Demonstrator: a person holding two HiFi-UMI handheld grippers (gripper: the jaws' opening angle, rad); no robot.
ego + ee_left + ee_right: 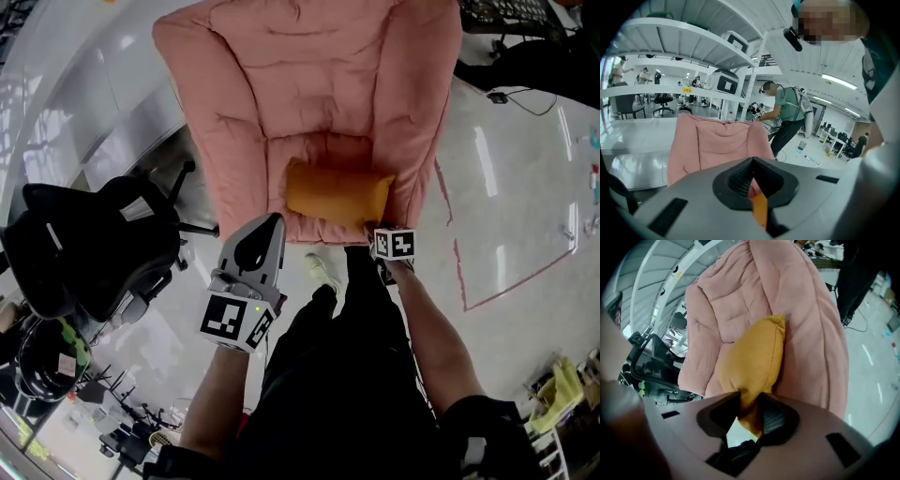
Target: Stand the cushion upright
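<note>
While the cushion lies lengthwise left-right, the right gripper pinches its near-right corner; the left gripper (jaws together, empty) hangs near-left.

My left gripper reaches forward, jaws together; my right gripper angles steeply down, pinching the cushion corner.

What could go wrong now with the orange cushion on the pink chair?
1. The right gripper pinches only one corner of the cushion, so the soft fabric might slip out when lifted.
2. Held by one corner, the cushion may droop or swing instead of standing straight.
3. The pink chair looks soft and puffy, so the cushion might flop back down once it is let go.
</note>
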